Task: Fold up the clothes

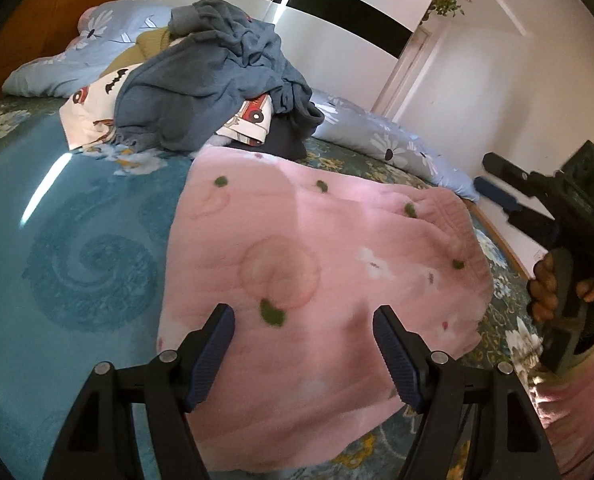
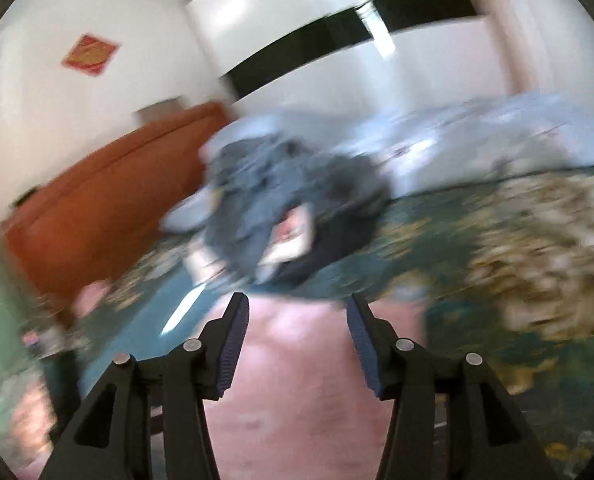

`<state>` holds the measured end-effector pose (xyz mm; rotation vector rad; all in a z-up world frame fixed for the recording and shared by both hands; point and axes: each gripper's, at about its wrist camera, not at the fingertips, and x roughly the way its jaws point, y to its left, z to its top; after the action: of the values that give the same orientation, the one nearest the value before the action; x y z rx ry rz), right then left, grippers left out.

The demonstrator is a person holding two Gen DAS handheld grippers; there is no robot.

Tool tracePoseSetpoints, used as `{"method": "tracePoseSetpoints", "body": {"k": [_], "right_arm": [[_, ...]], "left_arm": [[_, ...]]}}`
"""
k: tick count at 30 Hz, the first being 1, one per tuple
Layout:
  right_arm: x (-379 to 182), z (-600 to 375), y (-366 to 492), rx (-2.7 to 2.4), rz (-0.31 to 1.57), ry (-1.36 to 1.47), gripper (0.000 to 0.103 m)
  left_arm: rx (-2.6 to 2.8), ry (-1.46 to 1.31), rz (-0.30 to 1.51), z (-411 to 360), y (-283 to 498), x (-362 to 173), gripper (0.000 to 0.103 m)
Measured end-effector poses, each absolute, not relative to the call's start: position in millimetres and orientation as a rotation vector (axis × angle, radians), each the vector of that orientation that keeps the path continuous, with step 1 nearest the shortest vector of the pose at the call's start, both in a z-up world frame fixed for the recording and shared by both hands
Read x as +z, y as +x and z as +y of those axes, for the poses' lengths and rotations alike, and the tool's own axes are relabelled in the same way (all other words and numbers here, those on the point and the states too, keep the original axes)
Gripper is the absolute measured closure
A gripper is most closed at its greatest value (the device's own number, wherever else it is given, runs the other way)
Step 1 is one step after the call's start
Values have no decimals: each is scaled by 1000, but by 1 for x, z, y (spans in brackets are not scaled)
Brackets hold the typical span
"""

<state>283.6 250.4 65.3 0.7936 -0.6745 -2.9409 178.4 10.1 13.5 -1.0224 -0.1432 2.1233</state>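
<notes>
A pink fleece garment (image 1: 317,272) with green dots lies spread flat on the blue patterned bed (image 1: 77,240). My left gripper (image 1: 303,316) is open and empty, just above the garment's near edge. My right gripper (image 1: 497,184) shows at the right of the left wrist view, held in a hand above the bed's right side, fingers apart. In the blurred right wrist view the right gripper (image 2: 297,304) is open and empty over the pink garment (image 2: 297,400).
A pile of unfolded clothes, topped by a grey-blue sweatshirt (image 1: 209,76), sits at the far side of the bed; it also shows in the right wrist view (image 2: 281,200). Light-blue floral pillows (image 1: 397,140) lie behind. A wardrobe (image 1: 337,20) and wall stand beyond.
</notes>
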Motion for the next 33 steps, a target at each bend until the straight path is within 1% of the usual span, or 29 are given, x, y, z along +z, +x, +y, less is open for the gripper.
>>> {"method": "tracePoseSetpoints", "body": {"k": [2,5,7,11,13,16,19,24,27,30,31,32,33], "right_arm": [[53,237,265,-2846,-630,895,49],[40,232,253,-2855,-567,991,49],[35,245,253,-2872,-629,993,49],[13,281,258,-2872,-884,1026,49],[1,286,259,-2837,-939,1031,49],[-11,289,258,-2831,-968,1014,49],[-18,290,258,-2818,-1008,985,49],[-21,288,258,-2821,-987,973,49],[-17,288,264,-2811,-1023,950,49],[-6,283,279,-2830,-996,907,49],[-2,281,286,-2838,-983,893,45],[0,282,293,-2845,-986,893,39],[-2,285,299,-2845,-1013,904,30]], "left_arm": [[2127,-1025,-133,13,178,14,27],[2125,-1015,-127,8,179,15,27],[2124,-1021,-141,2,178,12,27],[2108,-1044,-172,1,175,4,27],[2110,-1046,-145,4,175,0,27],[2109,-1044,-129,5,176,-5,27],[2095,-1050,-165,0,174,-9,27],[2091,-1078,-186,0,171,-11,27],[2097,-1094,-179,0,172,-4,27],[2119,-1055,-206,-11,173,11,27],[2136,-1042,-209,-15,172,14,27],[2157,-1035,-211,-20,169,16,27],[2179,-1035,-213,-24,166,17,27]]}}
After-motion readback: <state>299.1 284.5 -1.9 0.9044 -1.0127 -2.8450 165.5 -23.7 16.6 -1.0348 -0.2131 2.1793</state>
